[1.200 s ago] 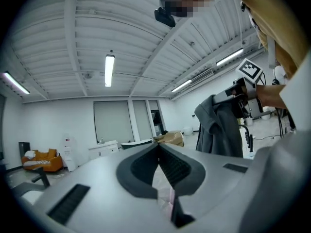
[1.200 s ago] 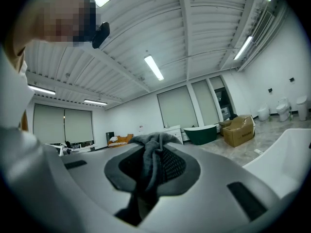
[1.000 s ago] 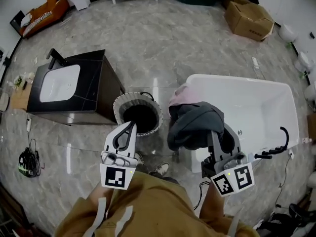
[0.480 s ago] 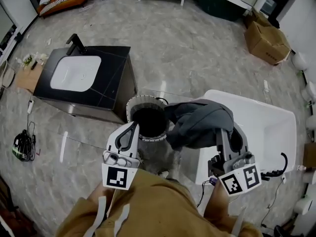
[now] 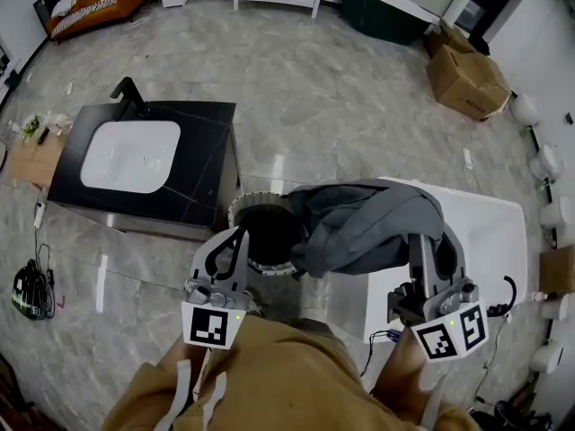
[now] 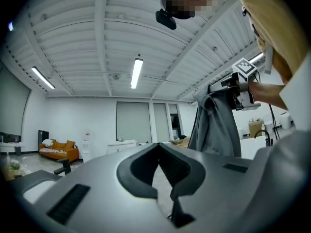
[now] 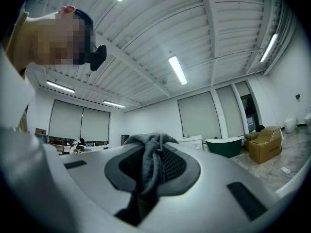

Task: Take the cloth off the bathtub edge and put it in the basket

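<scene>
Cloth point(image 5: 368, 223), grey and bunched, pinched in the right tongs point(image 7: 154, 152), hanging over the rim of the basket point(image 5: 244, 206), beside the white bathtub point(image 5: 490, 232), left tongs point(image 5: 238, 233) closed on nothing.

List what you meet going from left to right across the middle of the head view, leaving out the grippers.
black sink cabinet → basket → grey cloth → white bathtub
</scene>
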`<state>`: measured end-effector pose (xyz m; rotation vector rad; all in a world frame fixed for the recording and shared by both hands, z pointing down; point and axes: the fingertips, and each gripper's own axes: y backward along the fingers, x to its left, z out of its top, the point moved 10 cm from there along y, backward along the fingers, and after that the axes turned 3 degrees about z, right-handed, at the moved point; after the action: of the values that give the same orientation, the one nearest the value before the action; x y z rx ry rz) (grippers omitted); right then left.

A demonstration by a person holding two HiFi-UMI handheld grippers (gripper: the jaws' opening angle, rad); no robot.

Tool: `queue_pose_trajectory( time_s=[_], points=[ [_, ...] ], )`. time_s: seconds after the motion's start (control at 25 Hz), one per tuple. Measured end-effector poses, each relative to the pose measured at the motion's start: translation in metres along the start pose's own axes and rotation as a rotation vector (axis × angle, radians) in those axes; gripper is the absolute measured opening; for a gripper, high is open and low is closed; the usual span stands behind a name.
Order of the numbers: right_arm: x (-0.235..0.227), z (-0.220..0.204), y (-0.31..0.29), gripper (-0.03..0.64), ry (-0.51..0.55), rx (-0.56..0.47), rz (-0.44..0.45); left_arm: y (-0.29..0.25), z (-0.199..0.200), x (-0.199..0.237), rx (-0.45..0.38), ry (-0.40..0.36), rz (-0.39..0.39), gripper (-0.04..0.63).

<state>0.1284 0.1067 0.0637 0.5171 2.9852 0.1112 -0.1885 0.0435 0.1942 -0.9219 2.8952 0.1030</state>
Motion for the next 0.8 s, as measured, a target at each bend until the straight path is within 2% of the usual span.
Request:
queue_pose_trajectory(
  time_s=[0.2, 0.32, 0.44, 0.56, 0.68, 0.8],
  points=[
    [0.009, 0.005, -0.016, 0.055, 0.003, 0.003, 0.002, -0.003, 0.001, 0.013, 0.002, 0.024, -0.004, 0.003],
    [0.007, 0.011, -0.026, 0.055, 0.01, 0.005, 0.028, -0.006, -0.002, 0.015, 0.011, 0.013, 0.017, 0.003],
    [0.005, 0.021, -0.035, 0.055, 0.027, -0.005, 0.048, -0.011, -0.003, 0.01, -0.013, 0.022, 0.029, 0.003],
    [0.007, 0.029, -0.046, 0.055, 0.046, -0.028, 0.074, -0.012, -0.004, 0.005, -0.012, -0.023, 0.013, 0.004],
    [0.012, 0.038, -0.052, 0.055, 0.07, -0.053, 0.101, -0.01, -0.009, 0.005, -0.012, 0.023, 0.037, 0.003],
    [0.012, 0.057, -0.058, 0.055, 0.096, -0.092, 0.112, -0.012, -0.006, 0.005, -0.029, 0.023, 0.044, 0.003]
  ],
)
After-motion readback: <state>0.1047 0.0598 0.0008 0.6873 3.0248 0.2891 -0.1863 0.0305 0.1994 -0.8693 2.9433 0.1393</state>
